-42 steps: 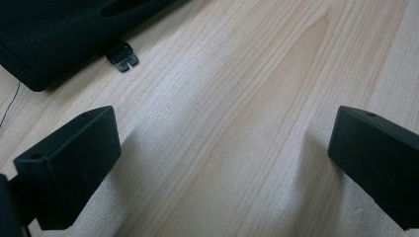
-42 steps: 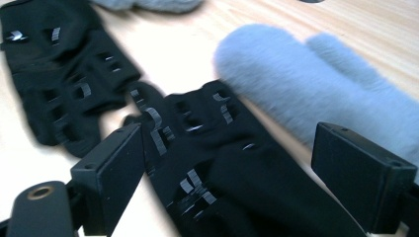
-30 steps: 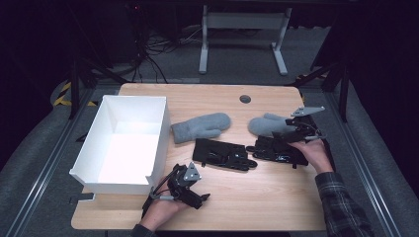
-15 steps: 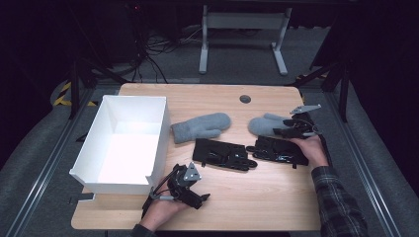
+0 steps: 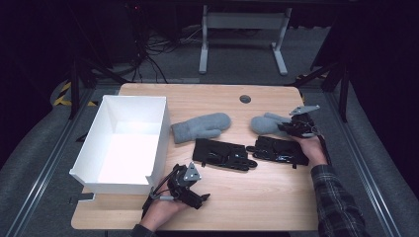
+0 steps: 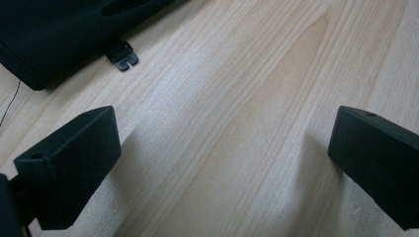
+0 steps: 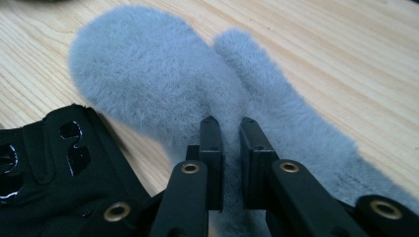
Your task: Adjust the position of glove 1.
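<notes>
Right gripper view is showing the right gripper (image 7: 230, 129) pinching a fold of the fluffy grey fabric mitten (image 7: 163, 79), its jaws having just been closing on the fleece. That mitten is lying near the right edge of the light wooden worktop (image 5: 276, 207), touching a black strapped glove (image 5: 279, 149). Near the front edge, the left gripper (image 6: 222, 163) is resting with jaws spread wide over bare wood, grasping nothing.
</notes>
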`<state>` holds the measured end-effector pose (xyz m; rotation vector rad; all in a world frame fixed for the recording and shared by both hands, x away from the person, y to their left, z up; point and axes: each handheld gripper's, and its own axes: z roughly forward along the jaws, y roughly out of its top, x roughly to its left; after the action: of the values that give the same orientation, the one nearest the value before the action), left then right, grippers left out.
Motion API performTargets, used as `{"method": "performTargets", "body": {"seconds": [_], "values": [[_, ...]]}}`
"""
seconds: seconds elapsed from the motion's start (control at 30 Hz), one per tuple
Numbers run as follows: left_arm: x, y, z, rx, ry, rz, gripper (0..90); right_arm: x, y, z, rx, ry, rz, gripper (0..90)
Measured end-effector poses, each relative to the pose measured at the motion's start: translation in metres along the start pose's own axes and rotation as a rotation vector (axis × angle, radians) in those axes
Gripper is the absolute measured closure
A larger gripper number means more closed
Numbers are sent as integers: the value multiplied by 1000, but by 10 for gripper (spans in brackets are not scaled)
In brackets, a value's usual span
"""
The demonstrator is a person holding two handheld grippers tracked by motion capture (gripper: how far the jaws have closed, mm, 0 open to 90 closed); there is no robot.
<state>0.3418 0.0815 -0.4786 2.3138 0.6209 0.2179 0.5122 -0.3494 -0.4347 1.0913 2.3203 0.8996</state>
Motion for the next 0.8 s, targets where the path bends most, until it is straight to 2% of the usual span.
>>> {"method": "performTargets", "body": {"seconds": [0.03,0.17,0.33,0.57,0.8], "values": [[0,0,0,0,0,0,2,1,2,-3,-11,-15,-9,841],[0,0,0,0,0,0,2,2,6,-9,-32,-21,-13,844],[0,0,0,0,0,0,2,4,15,-26,-59,-29,-21,844],[0,0,0,0,1,-1,2,15,20,-46,-75,-10,-27,844],[0,0,0,0,2,-3,2,31,18,-65,-77,22,-34,845]]}}
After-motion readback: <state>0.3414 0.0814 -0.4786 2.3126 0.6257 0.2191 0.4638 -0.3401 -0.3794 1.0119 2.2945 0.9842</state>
